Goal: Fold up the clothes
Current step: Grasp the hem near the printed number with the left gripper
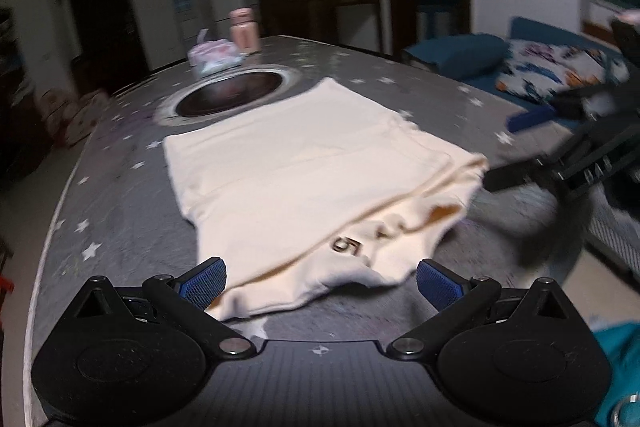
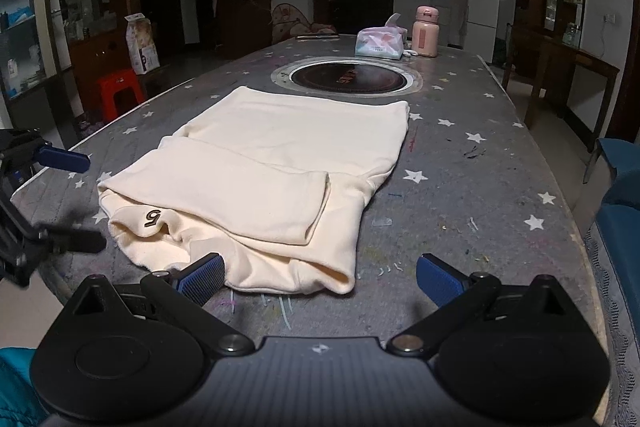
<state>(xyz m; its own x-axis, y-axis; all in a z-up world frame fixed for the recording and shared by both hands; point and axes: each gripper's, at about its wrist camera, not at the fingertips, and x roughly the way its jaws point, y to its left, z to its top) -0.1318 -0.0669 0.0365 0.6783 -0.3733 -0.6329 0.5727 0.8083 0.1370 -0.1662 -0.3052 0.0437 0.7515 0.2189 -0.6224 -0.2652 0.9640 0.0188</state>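
A cream garment (image 1: 304, 171) with a dark "5" print lies partly folded on the grey star-patterned table (image 1: 100, 211). It also shows in the right wrist view (image 2: 280, 167), with a sleeve folded across its body. My left gripper (image 1: 320, 283) is open and empty, its blue pads (image 1: 204, 285) at the garment's near edge. My right gripper (image 2: 320, 279) is open and empty at the garment's near hem. The right gripper also shows at the right in the left wrist view (image 1: 552, 147), and the left gripper at the left in the right wrist view (image 2: 60, 199).
A round black hotplate (image 2: 346, 77) is set in the table beyond the garment. A tissue pack (image 2: 380, 43) and a pink bottle (image 2: 426, 31) stand at the far end. A red stool (image 2: 120, 93) stands left of the table, blue seats (image 2: 622, 187) to the right.
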